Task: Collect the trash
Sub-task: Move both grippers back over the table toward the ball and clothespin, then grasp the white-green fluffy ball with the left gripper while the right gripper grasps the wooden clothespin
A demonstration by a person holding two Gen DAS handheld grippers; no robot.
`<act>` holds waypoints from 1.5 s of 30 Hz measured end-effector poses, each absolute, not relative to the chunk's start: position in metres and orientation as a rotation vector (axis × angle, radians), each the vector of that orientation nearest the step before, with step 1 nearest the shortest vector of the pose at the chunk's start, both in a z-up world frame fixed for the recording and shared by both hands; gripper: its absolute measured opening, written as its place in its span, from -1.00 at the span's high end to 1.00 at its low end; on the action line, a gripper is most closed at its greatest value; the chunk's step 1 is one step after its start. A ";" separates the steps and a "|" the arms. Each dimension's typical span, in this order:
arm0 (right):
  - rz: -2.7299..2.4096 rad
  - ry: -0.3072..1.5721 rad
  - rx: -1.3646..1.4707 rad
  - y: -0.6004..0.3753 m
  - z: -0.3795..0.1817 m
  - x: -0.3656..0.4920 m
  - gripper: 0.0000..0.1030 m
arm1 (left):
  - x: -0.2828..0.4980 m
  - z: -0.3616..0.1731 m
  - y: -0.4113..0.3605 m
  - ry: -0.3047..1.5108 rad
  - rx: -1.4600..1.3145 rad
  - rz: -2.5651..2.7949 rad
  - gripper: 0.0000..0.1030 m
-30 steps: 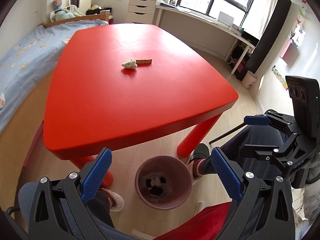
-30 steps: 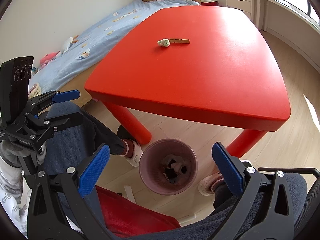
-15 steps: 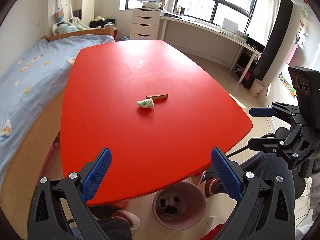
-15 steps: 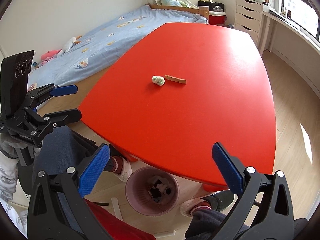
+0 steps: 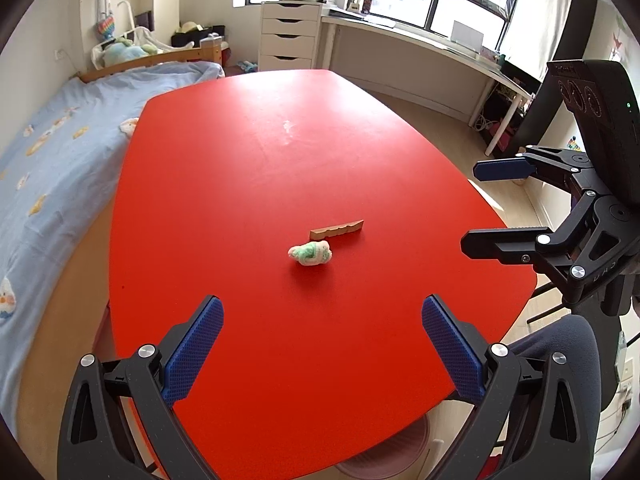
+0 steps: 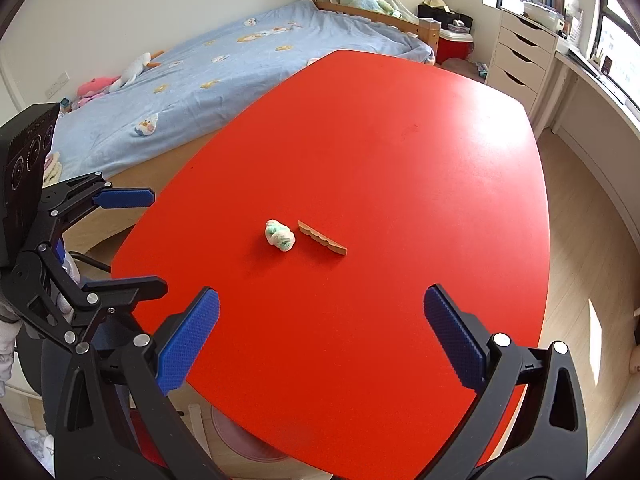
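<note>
A crumpled white-and-green wad (image 5: 311, 253) lies near the middle of the red table (image 5: 256, 168), with a brown cardboard strip (image 5: 337, 230) just beyond it. Both show in the right wrist view, the wad (image 6: 280, 235) and the strip (image 6: 322, 238), on the table (image 6: 400, 152). My left gripper (image 5: 322, 344) is open and empty above the table's near edge, short of the wad. My right gripper (image 6: 322, 340) is open and empty too, also short of the wad. A pink trash bin (image 5: 392, 452) peeks out under the near table edge, mostly hidden; in the right wrist view the bin (image 6: 240, 440) shows likewise.
A bed with a blue cover (image 5: 48, 168) runs along the table's left side. White drawers (image 5: 290, 36) and a long desk (image 5: 420, 52) stand under the windows. The other gripper shows at the right (image 5: 560, 216) and at the left (image 6: 60, 248). The floor is wood (image 6: 580, 240).
Both grippers have risen from over the bin below the table edge to above the tabletop and moved in toward the wad and strip. The bin has slid almost out of view. Jaws stayed open.
</note>
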State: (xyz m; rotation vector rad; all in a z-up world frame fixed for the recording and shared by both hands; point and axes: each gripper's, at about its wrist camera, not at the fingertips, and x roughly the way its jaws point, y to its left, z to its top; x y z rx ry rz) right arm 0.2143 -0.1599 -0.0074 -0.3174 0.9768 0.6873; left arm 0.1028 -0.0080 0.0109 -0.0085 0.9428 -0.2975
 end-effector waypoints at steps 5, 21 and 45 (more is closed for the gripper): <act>0.683 1.011 -0.349 -0.146 -0.023 0.246 -0.94 | 0.122 -0.007 -0.011 0.986 0.006 -0.319 -0.85; 0.693 1.109 -0.442 -0.113 -0.078 0.289 -0.60 | 0.165 -0.050 -0.028 1.073 0.050 -0.357 -0.85; 0.743 1.123 -0.521 -0.085 -0.100 0.284 0.72 | 0.167 -0.059 -0.036 1.052 0.083 -0.315 -0.15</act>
